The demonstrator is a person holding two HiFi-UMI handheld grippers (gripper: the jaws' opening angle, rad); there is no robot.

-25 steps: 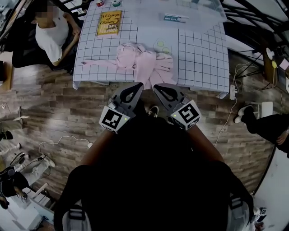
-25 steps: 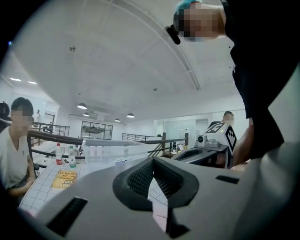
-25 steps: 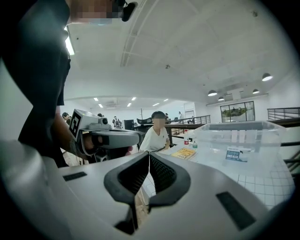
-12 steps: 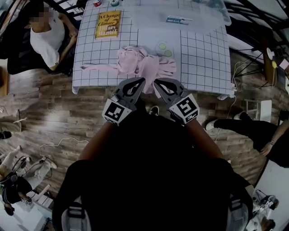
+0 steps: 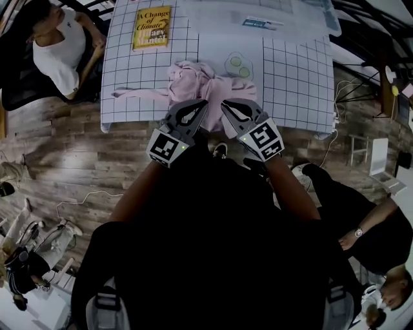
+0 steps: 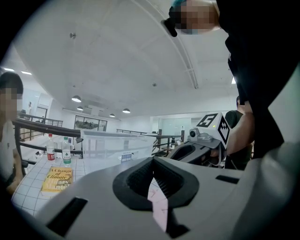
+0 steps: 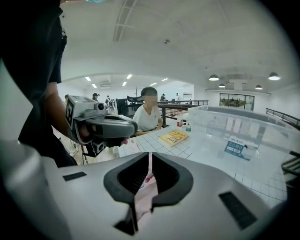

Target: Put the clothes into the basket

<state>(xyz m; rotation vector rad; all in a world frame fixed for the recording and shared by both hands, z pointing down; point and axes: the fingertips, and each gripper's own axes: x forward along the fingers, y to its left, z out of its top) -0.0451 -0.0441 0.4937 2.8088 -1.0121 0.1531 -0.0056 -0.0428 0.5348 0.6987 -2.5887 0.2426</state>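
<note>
A pink garment (image 5: 200, 84) lies crumpled on the checked table cloth (image 5: 293, 77), one sleeve stretched out to the left. My left gripper (image 5: 205, 102) and right gripper (image 5: 223, 102) hover side by side over the garment's near edge, both shut and empty. In the left gripper view the left gripper (image 6: 152, 164) has its tips together, with pink cloth (image 6: 159, 206) showing below them. The right gripper (image 7: 150, 157) likewise has its jaws meeting above the pink garment (image 7: 143, 199). A clear plastic basket (image 5: 303, 19) stands at the table's far side, also seen as the basket (image 7: 234, 131).
A yellow book (image 5: 151, 27) lies at the far left of the table, and two small round green items (image 5: 235, 62) sit behind the garment. Bottles (image 6: 50, 147) stand beyond the book. One person (image 5: 61, 45) sits at the table's left, another (image 5: 361, 219) is at my right.
Both grippers have moved forward and down, from the floor side of the table edge to over the garment's near edge. A person has come into view at the lower right.
</note>
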